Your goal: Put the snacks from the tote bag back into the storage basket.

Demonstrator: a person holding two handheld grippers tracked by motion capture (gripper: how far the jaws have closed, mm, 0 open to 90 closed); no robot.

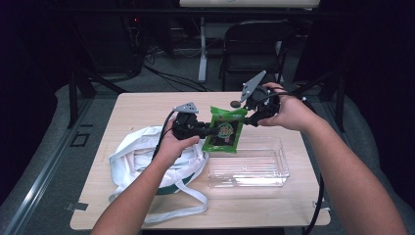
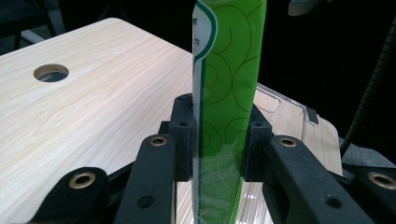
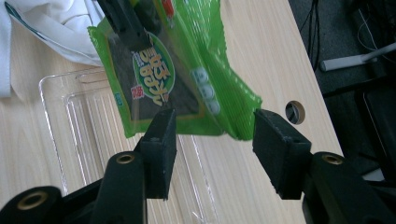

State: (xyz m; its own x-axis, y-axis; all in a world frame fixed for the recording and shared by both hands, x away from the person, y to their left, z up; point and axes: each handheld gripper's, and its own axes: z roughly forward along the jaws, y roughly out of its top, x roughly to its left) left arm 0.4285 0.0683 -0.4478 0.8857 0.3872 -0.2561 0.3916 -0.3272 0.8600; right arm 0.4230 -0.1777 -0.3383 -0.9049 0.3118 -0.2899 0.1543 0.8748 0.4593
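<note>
The left gripper (image 1: 208, 131) is clamped on the green snack packet (image 1: 224, 129) — in the left gripper view its two black pads press the packet (image 2: 224, 116) flat from either side, the film standing upright between them. In the high view this gripper reaches in from the left, the person's left hand (image 1: 173, 144) wrapped around its body, and it holds the packet in the air above the table (image 1: 142, 105), over the near-left end of the clear plastic tray (image 1: 254, 169). The right gripper (image 1: 250, 120) sits at the packet's upper right corner, carried by the right hand (image 1: 288, 112); its jaws stand apart, and in the right gripper view the pads flank the packet's lower edge (image 3: 187, 88) without pressing on it — the left pad just below the printed face, the right pad beside the crimped corner. In that view the left gripper's dark jaw grips the packet from the top. The tray (image 3: 84, 135) lies empty on the pale wood behind the packet, and a round cable hole (image 3: 295, 112) shows in the tabletop just beyond the right pad. A white cloth bag (image 1: 142, 156) with long straps lies crumpled on the table's left half, under the left forearm, touching the tray's left end. A folding chair (image 1: 252, 46) stands on the floor behind the table.
</note>
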